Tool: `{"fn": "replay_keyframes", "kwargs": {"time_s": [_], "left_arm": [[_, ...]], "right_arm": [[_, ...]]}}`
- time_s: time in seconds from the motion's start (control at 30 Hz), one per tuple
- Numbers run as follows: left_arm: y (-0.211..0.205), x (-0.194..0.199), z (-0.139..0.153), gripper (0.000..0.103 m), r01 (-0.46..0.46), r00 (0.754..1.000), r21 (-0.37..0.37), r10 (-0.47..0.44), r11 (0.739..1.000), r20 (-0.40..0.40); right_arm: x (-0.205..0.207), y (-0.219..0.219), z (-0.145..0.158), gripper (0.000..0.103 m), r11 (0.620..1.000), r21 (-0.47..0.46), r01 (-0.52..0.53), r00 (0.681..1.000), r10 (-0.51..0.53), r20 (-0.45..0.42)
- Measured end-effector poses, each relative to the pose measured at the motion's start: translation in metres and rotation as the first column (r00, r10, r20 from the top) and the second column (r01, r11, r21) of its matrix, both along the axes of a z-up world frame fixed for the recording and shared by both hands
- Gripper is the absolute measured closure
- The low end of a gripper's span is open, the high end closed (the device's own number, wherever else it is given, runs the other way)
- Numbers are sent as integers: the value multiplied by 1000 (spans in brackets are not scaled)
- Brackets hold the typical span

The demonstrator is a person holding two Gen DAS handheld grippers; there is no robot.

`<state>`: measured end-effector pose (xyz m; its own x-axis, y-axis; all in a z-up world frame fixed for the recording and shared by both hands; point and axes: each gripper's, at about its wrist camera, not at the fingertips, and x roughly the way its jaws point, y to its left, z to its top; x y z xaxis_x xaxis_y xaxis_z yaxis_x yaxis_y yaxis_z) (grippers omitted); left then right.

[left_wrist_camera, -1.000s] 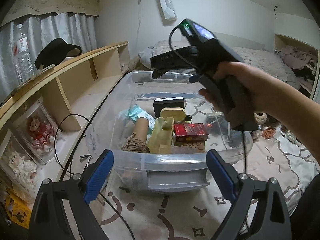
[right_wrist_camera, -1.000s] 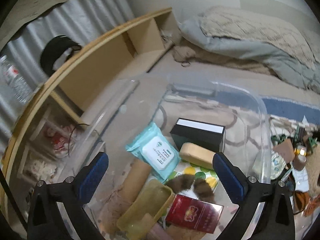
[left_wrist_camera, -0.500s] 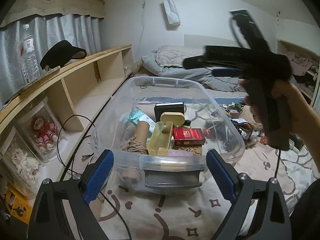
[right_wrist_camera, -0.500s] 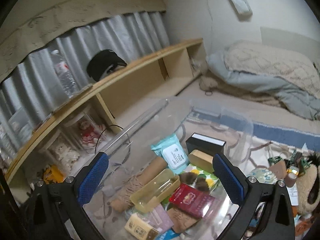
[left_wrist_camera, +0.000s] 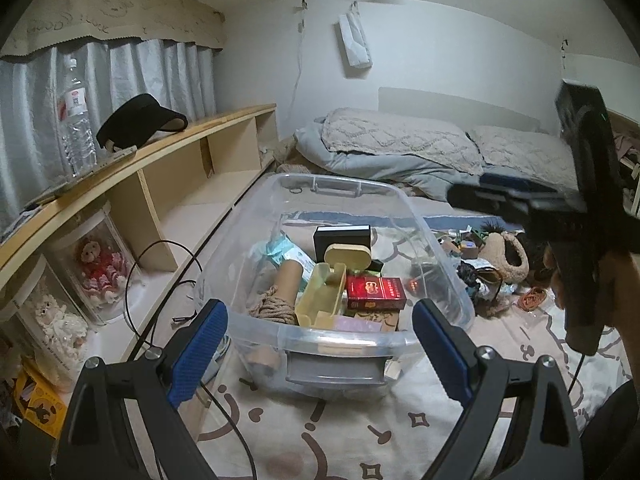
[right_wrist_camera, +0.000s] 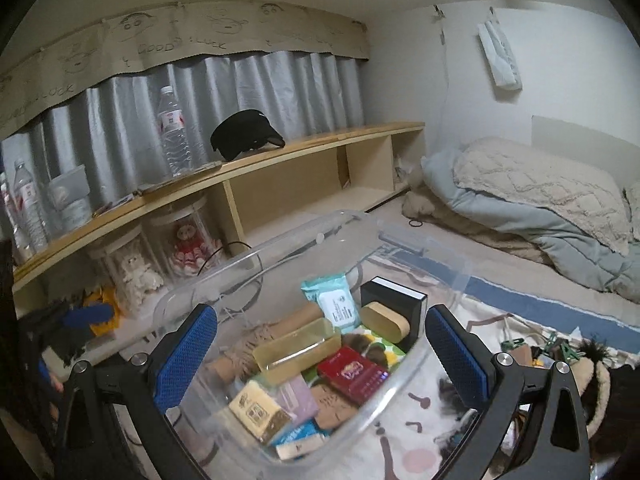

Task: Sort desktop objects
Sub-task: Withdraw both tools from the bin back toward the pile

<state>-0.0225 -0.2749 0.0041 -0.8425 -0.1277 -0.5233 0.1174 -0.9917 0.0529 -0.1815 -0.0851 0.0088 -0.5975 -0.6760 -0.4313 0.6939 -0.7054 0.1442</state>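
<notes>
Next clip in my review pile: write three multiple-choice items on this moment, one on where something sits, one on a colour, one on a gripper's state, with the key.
1. Where does the black visor cap sit?
A. inside the clear plastic bin
B. on top of the wooden shelf
C. on the bedding

2. What colour is the flat cigarette-style box in the clear plastic bin?
A. red
B. green
C. white

3. In what state is the right gripper?
A. shut on the wet-wipes pack
B. shut with nothing in it
C. open and holding nothing

Key: 1 B, the cap rests on the top board of the wooden shelf beside a water bottle. 2 A, its face is red in both wrist views. 3 C, its blue pads stand wide apart with only the bin's contents visible beyond them.
</notes>
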Motion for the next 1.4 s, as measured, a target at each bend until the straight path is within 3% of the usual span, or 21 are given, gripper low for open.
{"fn": "replay_keyframes", "kwargs": {"time_s": [0.07, 0.4, 0.83, 1.4], "left_arm": [[2, 2, 3, 0, -12, 1000, -7, 12, 1000, -11], [19, 15, 17, 0, -30, 997, -19, 29, 999, -67], [46, 22, 36, 0, -27, 991, -16, 25, 1000, -131], [100, -7, 23, 0, 20, 984, 23, -16, 1000, -179]], "right_arm": [[7, 6, -1, 0, 1000, 6, 6, 1000, -6, -18], [38, 33, 5, 0, 999, 5, 44, 994, -43, -105], [57, 63, 14, 0, 997, -18, 72, 987, -74, -140], [67, 137, 8, 0, 976, 19, 217, 953, -208, -220]]}}
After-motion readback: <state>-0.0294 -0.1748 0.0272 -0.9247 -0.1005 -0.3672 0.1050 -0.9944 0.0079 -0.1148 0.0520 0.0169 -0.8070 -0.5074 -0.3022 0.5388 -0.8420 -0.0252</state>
